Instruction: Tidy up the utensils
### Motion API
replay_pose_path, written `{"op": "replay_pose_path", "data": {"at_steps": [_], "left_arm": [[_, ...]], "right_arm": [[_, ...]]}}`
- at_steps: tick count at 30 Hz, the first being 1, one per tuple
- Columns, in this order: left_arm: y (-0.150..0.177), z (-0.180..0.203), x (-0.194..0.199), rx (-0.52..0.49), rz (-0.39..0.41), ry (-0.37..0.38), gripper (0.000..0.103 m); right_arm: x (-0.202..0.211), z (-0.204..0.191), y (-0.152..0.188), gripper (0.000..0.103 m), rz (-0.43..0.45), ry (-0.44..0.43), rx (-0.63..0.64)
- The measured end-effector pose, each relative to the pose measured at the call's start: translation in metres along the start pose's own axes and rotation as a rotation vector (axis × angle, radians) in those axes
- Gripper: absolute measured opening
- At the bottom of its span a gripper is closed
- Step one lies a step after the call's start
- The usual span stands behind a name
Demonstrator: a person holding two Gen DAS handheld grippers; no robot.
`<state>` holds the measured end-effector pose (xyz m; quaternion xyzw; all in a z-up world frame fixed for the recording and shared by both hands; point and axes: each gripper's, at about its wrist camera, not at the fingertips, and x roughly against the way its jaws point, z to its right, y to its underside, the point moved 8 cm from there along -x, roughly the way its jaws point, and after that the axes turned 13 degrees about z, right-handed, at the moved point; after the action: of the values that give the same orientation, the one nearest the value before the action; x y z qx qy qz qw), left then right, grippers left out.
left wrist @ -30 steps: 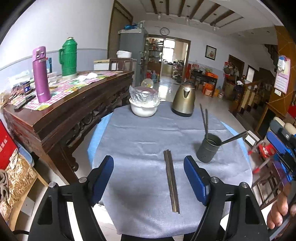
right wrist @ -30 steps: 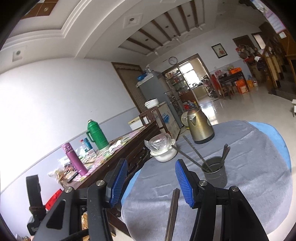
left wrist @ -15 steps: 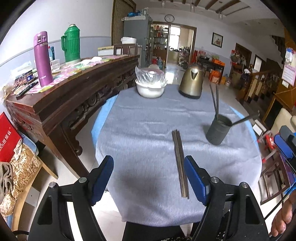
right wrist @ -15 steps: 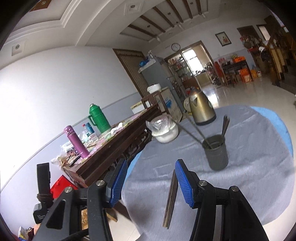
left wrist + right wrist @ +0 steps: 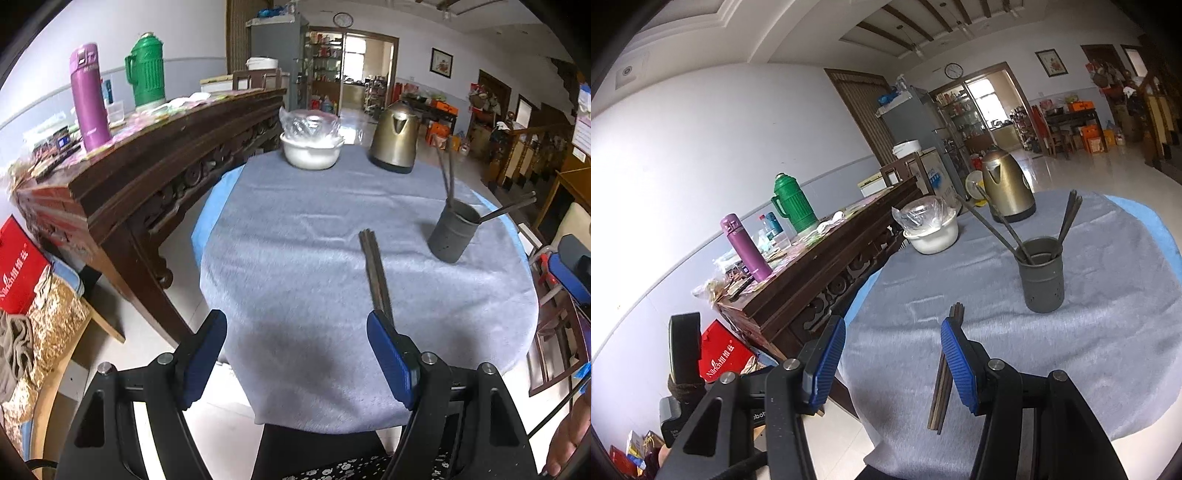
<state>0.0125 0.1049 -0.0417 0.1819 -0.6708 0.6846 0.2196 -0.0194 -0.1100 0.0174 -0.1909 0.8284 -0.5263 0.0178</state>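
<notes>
Two handheld grippers are hovering at the near edge of a round table covered in grey cloth (image 5: pixel 295 258). The left gripper (image 5: pixel 295 354) is standing wide and empty; the right gripper (image 5: pixel 892 354) is standing moderately apart, also empty. A bundle of dark chopsticks (image 5: pixel 375 273) is lying flat on the cloth, its near end just beside each gripper's right-hand finger, not between the pads. A grey utensil cup (image 5: pixel 1043 277), already holding several chopsticks, is standing beyond it. The approach appears to be in hand; next, one gripper likely needs to centre over the bundle and close. A red box (image 5: pixel 720 358) is showing partly legible white lettering; nothing else reads clearly.
</notes>
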Motion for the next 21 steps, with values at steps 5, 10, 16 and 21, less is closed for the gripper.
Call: {"op": "replay_pose_path", "data": {"at_steps": [5, 10, 16, 21], "left_arm": [[0.01, -0.007, -0.006, 0.014, -0.025, -0.01, 0.079], [0.019, -0.006, -0.014, 0.014, -0.055, -0.011, 0.079], [0.025, -0.006, -0.018, 0.01, -0.077, -0.018, 0.079], [0.029, -0.007, -0.022, 0.01, -0.09, -0.021, 0.079]], "right_arm": [[-0.006, 0.004, 0.009, 0.058, -0.027, 0.019, -0.003], [-0.012, 0.007, 0.018, 0.058, -0.06, 0.036, -0.002], [-0.02, 0.009, 0.028, 0.058, -0.091, 0.049, -0.001], [-0.029, 0.016, 0.039, 0.058, -0.129, 0.082, -0.001]]}}
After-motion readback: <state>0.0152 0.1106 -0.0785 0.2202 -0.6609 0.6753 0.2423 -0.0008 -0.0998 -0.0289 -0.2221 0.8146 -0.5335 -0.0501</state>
